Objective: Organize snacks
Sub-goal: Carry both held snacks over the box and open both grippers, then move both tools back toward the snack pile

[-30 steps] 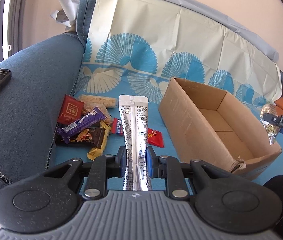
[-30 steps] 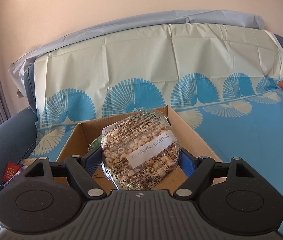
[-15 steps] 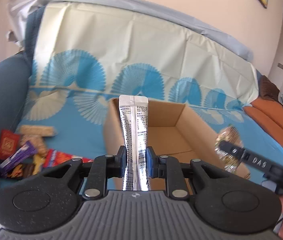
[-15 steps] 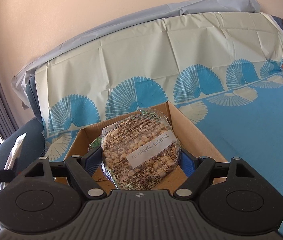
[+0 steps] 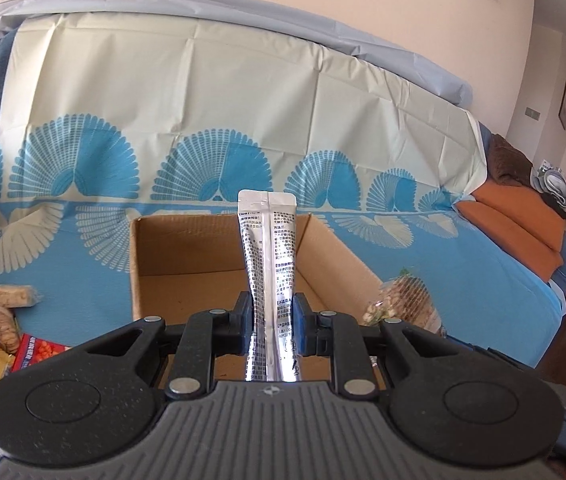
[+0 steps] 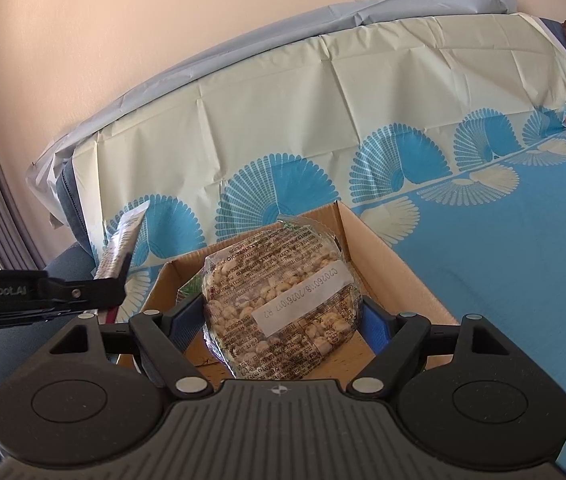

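Silver sachet (image 5: 269,264) pinched upright by left gripper (image 5: 271,326) fingers; peanut bag (image 6: 279,304) clamped by right gripper (image 6: 283,320) fingers above cardboard box (image 6: 399,276).

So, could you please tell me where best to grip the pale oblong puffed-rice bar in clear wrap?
Grip the pale oblong puffed-rice bar in clear wrap across its narrow middle, coming from above: it lies flat and alone on the blue patterned cover, long sides exposed, clear of the snack pile.
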`<state>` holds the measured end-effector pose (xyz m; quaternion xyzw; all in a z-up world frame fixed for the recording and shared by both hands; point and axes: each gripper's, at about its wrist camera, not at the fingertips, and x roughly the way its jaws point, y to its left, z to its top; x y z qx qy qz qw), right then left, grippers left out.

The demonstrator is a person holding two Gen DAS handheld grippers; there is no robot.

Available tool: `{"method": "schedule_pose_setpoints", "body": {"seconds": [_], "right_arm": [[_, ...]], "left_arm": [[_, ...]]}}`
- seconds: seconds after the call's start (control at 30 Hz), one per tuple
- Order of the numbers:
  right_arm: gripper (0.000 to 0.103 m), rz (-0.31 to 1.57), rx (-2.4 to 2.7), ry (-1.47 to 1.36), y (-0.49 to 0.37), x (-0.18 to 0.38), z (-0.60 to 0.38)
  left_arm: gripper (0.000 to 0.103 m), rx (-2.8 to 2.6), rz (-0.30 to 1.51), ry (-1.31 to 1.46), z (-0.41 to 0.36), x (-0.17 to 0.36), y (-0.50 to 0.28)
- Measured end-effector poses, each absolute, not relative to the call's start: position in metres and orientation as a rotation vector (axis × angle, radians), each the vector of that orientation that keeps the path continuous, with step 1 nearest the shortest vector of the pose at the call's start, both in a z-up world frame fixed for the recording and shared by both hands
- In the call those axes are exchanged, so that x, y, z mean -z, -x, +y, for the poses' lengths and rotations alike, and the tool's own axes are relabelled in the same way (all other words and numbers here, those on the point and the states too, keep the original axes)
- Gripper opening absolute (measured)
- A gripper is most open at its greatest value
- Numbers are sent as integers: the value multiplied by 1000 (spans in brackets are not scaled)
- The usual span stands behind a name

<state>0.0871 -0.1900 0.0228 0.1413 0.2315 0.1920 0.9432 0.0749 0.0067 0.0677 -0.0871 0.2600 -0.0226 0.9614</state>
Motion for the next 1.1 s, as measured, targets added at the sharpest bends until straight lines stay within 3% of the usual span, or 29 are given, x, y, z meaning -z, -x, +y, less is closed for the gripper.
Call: {"method": "schedule_pose_setpoints", "body": {"seconds": [0.5,0.6,0.67,0.73,1.03,1.1], "right_arm": [[82,485,-392,-282,-92,-22,-189],[84,510,-391,-279,-95,-20,-187],[84,516,-381,-286,-95,-19,-188],[84,516,-380,-303,-95,-19,-191],[87,523,-377,-274,-92,-18,-185],[92,524,-379,-253,-91,-19,-181]], "left_arm": [[23,84,520,166,-4,-69,-87],[26,105,522,157,-7,-69,-85],[38,102,514,156,-7,-70,-81],[41,87,510,163,-5,-70,-77],[41,47,470,192,21,-74,-36],[41,37,467,195,32,-73,-24]]}}
